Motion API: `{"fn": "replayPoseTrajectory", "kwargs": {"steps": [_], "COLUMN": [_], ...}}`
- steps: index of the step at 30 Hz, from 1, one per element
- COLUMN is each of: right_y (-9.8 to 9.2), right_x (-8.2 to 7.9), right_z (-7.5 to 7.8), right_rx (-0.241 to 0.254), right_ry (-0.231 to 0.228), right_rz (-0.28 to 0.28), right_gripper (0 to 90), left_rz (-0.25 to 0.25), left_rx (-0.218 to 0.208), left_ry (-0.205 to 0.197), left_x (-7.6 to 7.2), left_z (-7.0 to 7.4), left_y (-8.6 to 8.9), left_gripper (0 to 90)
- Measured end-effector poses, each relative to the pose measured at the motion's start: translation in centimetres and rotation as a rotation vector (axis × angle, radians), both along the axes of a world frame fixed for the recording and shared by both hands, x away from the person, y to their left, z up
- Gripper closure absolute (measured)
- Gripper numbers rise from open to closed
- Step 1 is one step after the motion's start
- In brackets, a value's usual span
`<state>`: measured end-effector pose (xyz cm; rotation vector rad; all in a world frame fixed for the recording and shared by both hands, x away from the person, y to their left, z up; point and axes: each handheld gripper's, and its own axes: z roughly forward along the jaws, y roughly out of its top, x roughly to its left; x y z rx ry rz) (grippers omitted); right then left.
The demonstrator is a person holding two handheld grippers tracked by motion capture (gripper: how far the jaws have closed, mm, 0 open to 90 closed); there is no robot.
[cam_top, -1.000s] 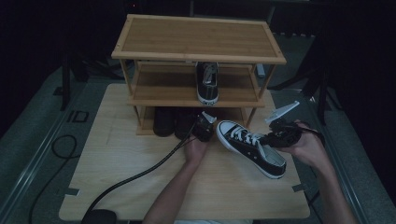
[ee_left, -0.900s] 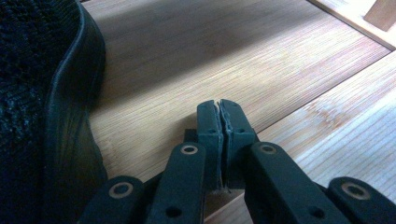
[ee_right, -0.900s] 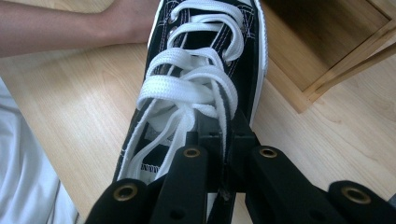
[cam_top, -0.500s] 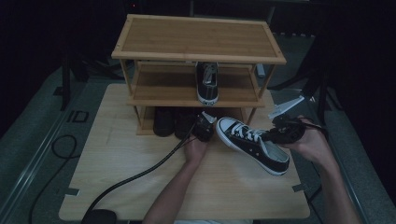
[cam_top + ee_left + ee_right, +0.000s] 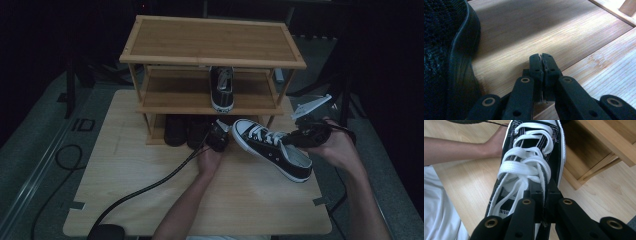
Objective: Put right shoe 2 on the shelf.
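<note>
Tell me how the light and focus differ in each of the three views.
High view: dim overall, black surroundings, the wooden rack and table muted but sharp. Left gripper view: a broad shadow band lies across the wood near the dark shoe; its jaws look soft this close. Right gripper view: brightest, the sneaker has crisp white laces, and its near jaws are slightly blurred.

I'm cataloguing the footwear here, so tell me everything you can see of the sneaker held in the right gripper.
The sneaker is a black canvas low-top with white laces, a white toe cap and white sole edging. It is held off the wooden table, tilted, toe toward the shoe rack. The right gripper is shut on the side wall of its opening, beside the laces. Nothing else touches it.
</note>
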<state>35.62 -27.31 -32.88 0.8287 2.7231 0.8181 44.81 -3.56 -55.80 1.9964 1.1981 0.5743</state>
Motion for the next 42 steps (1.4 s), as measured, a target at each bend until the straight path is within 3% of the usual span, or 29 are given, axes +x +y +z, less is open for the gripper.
{"fn": "replayPoseTrajectory", "kwargs": {"steps": [9, 20, 30, 42], "right_y": [0.1, 0.0, 0.0, 2.0], "right_x": [0.0, 0.9, 2.6, 5.8], "right_z": [1.2, 2.4, 3.5, 3.0], "right_rx": [0.005, 0.013, 0.037, 0.038], "right_ry": [-0.017, -0.038, -0.068, -0.09], "right_rz": [0.007, -0.05, -0.149, -0.336], "right_gripper": [88.3, 88.4, 88.4, 88.3], "left_rz": [0.001, 0.012, 0.002, 0.003], "left_rx": [-0.003, 0.007, 0.003, 0.005], "left_ry": [-0.004, -0.005, -0.002, -0.003], "left_x": [0.0, 0.0, 0.0, 0.0], "left_z": [0.0, 0.0, 0.0, 0.0], "left_y": [0.0, 0.0, 0.0, 0.0], "left_gripper": [87.7, 87.7, 87.7, 87.7]}}
